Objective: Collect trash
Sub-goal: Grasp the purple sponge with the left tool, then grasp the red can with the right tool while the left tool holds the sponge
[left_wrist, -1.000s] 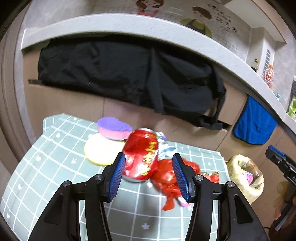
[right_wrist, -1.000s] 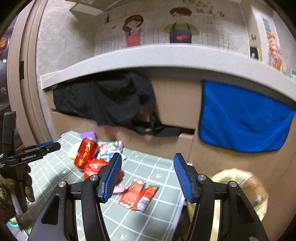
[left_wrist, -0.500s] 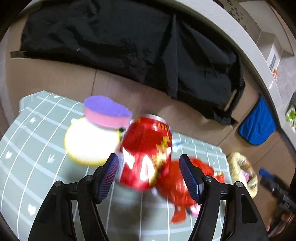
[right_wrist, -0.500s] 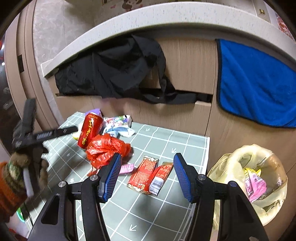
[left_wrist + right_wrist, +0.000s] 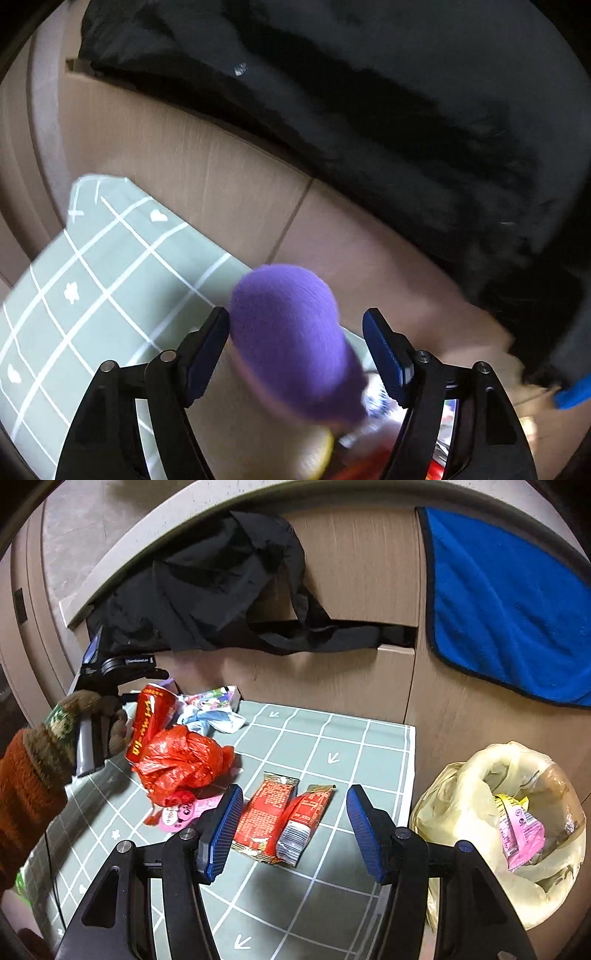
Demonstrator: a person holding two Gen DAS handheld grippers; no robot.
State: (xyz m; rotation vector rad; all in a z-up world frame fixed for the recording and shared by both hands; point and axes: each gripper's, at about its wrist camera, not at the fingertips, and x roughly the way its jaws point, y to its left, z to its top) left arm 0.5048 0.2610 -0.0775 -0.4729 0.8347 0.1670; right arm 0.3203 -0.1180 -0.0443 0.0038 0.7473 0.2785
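In the right wrist view a red can (image 5: 151, 720) stands at the table's far left beside a crumpled red plastic bag (image 5: 181, 764). Two red snack wrappers (image 5: 284, 819) lie between the fingers of my open right gripper (image 5: 291, 827), a little ahead of it. A pink wrapper (image 5: 184, 812) and crumpled white-blue wrappers (image 5: 214, 709) lie nearby. My left gripper (image 5: 295, 354) is open, close over a purple sponge (image 5: 291, 339); the view is blurred. It also shows in the right wrist view (image 5: 122, 672), behind the can.
A yellowish trash bag (image 5: 498, 827) with wrappers inside stands off the table's right edge. The green checked tablecloth (image 5: 332, 849) ends at a wooden cabinet front. A black cloth (image 5: 221, 590) and a blue towel (image 5: 509, 609) hang from it.
My left gripper has pushed forward and up past the red can, so the purple sponge now fills its view. My right gripper has tilted down and come closer over the two red wrappers.
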